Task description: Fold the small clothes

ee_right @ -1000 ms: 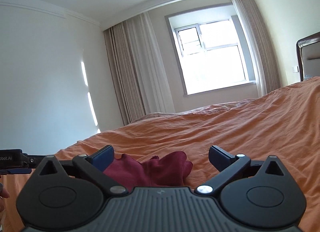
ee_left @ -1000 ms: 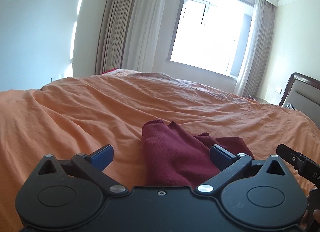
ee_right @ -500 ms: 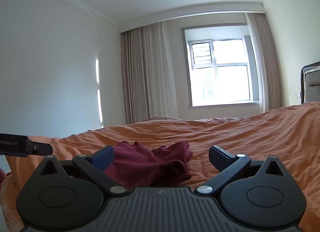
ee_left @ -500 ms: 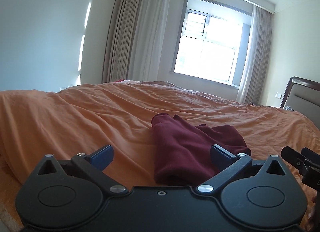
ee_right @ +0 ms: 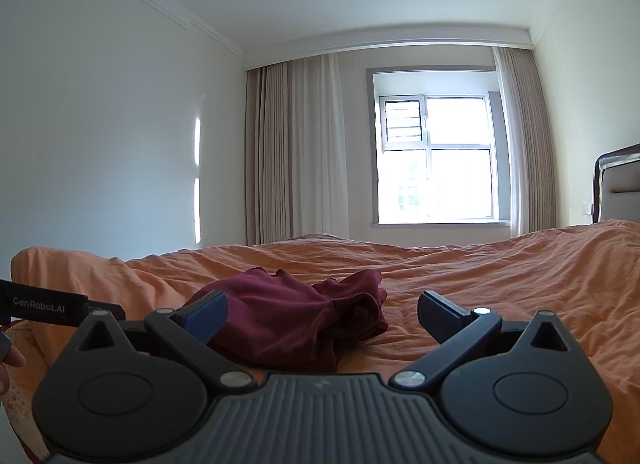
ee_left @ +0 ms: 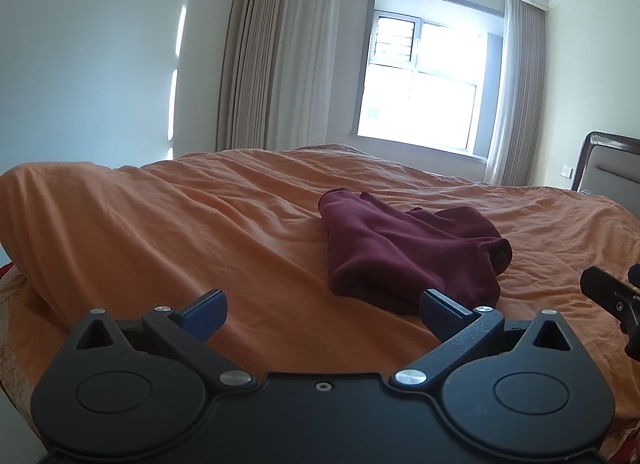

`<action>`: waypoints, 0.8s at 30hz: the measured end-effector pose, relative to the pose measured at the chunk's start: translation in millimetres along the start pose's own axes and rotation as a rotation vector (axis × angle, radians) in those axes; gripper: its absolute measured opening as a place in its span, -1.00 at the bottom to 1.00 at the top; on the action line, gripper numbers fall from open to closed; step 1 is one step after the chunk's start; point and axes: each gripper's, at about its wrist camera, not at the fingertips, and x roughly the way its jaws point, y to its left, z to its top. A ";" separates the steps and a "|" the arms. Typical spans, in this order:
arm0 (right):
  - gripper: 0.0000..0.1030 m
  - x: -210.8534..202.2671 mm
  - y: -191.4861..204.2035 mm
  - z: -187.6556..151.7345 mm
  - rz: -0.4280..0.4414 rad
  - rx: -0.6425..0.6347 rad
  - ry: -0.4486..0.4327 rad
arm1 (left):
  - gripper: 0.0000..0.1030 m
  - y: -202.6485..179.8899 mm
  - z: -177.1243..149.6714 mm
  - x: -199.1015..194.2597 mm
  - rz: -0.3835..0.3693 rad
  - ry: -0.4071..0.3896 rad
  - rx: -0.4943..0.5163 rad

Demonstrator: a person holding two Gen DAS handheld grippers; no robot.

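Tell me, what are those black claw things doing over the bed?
A person is holding two grabber tools to fold small clothes. The left gripper and the right gripper are both open and holding nothing. A dark red garment lies in a loosely folded bundle on the orange bedspread, just ahead of both grippers. Neither one touches it right now.

An orange bedspread (ee_left: pixel 240 224) covers the bed ahead of the fingers; beyond it, beige curtains (ee_right: pixel 296 144) flank a bright window (ee_right: pixel 436 160).
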 end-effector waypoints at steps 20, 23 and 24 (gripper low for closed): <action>1.00 3.9 -2.7 -17.1 -0.040 0.000 0.046 | 0.99 10.6 -19.5 -3.3 0.026 -0.026 0.042; 1.00 3.0 -4.6 -16.8 -0.045 0.006 0.046 | 0.99 10.0 -21.9 -2.3 0.023 -0.014 0.042; 1.00 2.9 -5.0 -16.9 -0.047 0.008 0.048 | 0.99 9.8 -22.4 -2.1 0.023 -0.011 0.042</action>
